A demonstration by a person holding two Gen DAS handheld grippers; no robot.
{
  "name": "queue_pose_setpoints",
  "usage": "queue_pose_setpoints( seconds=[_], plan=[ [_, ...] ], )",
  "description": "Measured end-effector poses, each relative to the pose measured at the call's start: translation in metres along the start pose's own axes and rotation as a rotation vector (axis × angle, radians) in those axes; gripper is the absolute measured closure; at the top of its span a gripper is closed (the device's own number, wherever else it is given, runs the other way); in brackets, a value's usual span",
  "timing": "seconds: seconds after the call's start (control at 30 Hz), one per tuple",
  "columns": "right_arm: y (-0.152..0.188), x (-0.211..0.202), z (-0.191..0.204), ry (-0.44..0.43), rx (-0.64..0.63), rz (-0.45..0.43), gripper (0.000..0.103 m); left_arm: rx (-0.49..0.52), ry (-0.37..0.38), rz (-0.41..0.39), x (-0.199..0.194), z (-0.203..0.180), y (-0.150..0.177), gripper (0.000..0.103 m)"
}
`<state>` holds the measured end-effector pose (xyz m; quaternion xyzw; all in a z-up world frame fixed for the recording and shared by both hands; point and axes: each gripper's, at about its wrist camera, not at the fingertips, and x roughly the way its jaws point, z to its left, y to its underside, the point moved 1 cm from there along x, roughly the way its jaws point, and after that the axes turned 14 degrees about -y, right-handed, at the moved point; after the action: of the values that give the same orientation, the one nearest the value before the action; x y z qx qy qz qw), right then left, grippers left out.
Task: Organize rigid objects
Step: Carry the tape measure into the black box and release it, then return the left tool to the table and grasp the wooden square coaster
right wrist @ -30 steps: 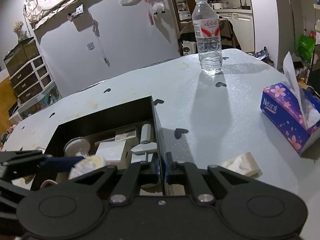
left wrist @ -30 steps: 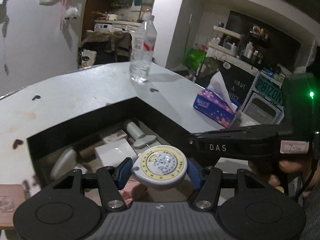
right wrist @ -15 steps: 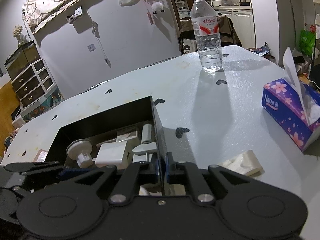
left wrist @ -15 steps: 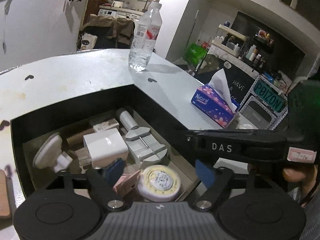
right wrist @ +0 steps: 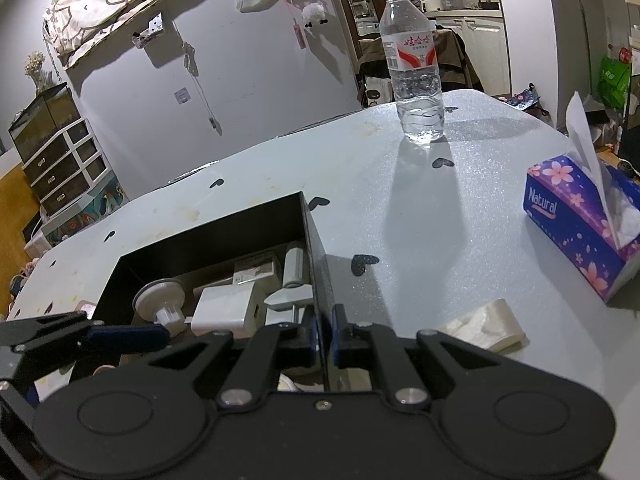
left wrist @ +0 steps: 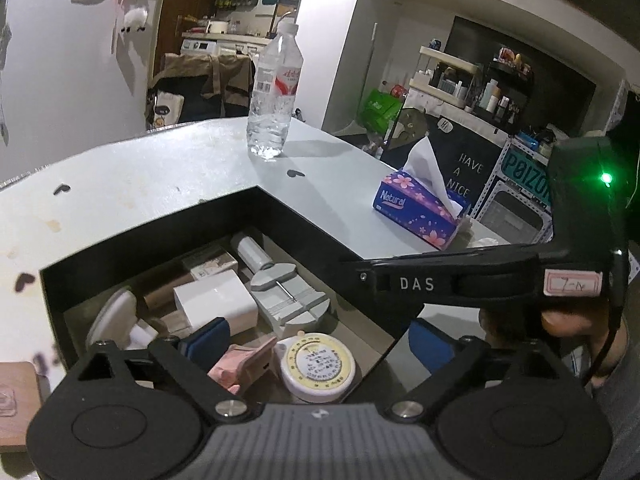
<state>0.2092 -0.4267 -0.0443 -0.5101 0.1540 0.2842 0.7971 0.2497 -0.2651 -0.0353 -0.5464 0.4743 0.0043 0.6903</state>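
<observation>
A black box sits on the pale table and holds several small rigid things. A round yellow-faced tape measure lies in its near corner, beside a pink item, a white block and a grey clamp. My left gripper is open over the tape measure, blue pads apart, not touching it. My right gripper is shut on the box's right wall. The box also shows in the right wrist view.
A water bottle stands at the table's far side. A purple tissue box is at the right. A pale ribbed piece lies on the table near my right gripper. A wooden block is at the left.
My left gripper held the tape measure above the box, lowered it, opened and let it go. The tape measure now lies in the box. My right gripper stayed clamped on the wall.
</observation>
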Motion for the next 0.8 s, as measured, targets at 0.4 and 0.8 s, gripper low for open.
queue_pose_setpoints(
  seconds=[0.4, 0.8],
  plan=[
    [0.0, 0.0, 0.0, 0.002, -0.002, 0.001, 0.095, 0.008, -0.081, -0.052, -0.022, 0.018, 0.005, 0.002],
    [-0.002, 0.003, 0.005, 0.02, -0.054, 0.029, 0.097, -0.1, -0.247, -0.088, -0.053, 0.068, 0.018, 0.001]
  ],
)
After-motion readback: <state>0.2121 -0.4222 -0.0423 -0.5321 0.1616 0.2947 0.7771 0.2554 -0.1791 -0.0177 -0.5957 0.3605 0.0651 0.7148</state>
